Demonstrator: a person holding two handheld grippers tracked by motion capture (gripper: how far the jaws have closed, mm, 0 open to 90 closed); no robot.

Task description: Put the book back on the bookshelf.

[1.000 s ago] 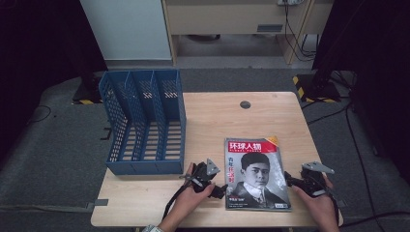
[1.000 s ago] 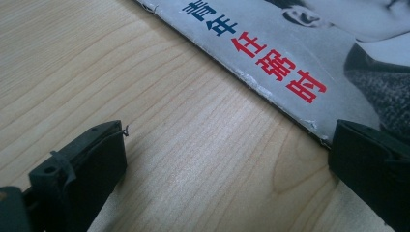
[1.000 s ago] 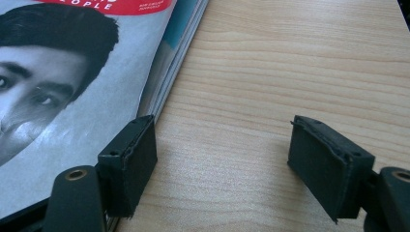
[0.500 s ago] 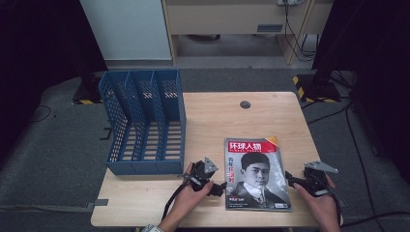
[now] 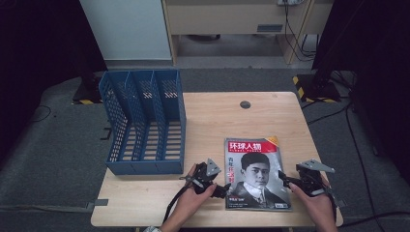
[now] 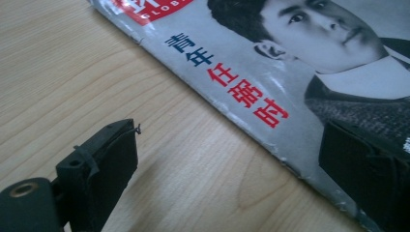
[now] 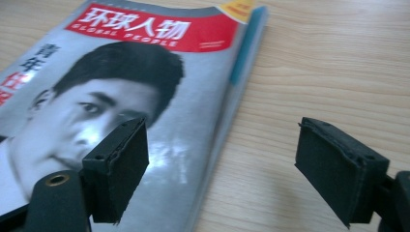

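The magazine (image 5: 257, 173) lies flat near the front edge of the pale wooden table (image 5: 212, 116), glossy cover up, its spine edge a little scuffed. Both grippers flank it low, seemingly to catch its thin edges: the left gripper (image 5: 226, 186) straddles the spine side with jaws spread wide, the right gripper (image 5: 281, 177) has just been opening across the other edge, nothing pinched. The blue slotted plastic file rack (image 5: 143, 121) stands well apart, apparently its destination.
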